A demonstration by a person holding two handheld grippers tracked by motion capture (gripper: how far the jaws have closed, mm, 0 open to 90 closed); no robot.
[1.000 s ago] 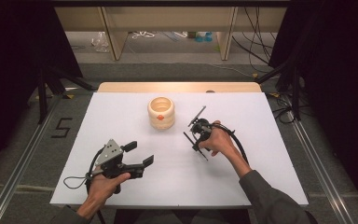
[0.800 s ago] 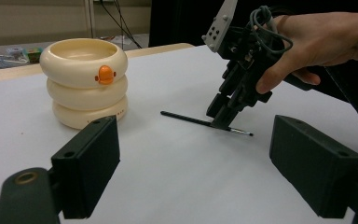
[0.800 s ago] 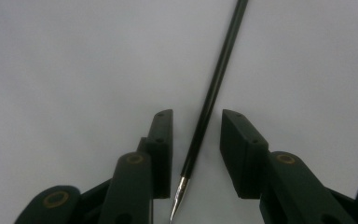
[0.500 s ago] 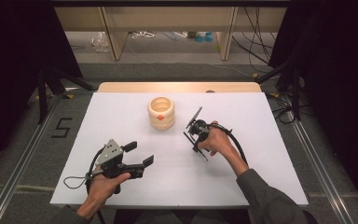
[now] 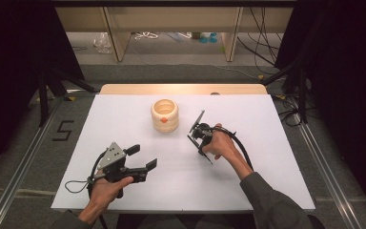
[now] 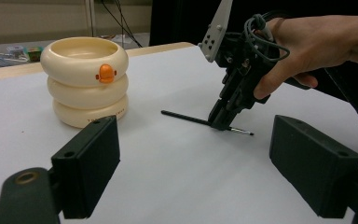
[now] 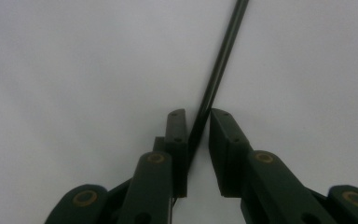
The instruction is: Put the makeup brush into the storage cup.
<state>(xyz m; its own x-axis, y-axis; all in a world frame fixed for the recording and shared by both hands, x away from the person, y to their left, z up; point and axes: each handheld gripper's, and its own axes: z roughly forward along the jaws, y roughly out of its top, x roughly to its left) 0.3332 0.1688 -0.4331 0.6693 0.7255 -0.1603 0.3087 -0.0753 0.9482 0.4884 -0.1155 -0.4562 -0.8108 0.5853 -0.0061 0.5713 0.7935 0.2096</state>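
A thin black brush (image 5: 210,160) (image 6: 186,118) (image 7: 223,51) lies flat on the white table, right of centre. My right gripper (image 5: 201,147) (image 6: 221,124) (image 7: 198,116) points down over it with the handle between its pads. The jaws have just been closing, but a sliver of gap remains beside the handle. A cream ringed pot (image 5: 164,114) (image 6: 86,79) with an orange beak stands upright to the brush's left, toward the far edge. My left gripper (image 5: 144,156) (image 6: 209,172) rests near the front left, open and empty, aimed at the pot and brush.
The white table top (image 5: 124,119) ends in a wooden strip (image 5: 181,88) at the far edge. A cable (image 5: 238,143) loops from the right gripper along the forearm. Dark stands and rails flank the table.
The right gripper's jaws have drawn closer together around the brush. Both hands have stayed where they were, and the pot has not moved.
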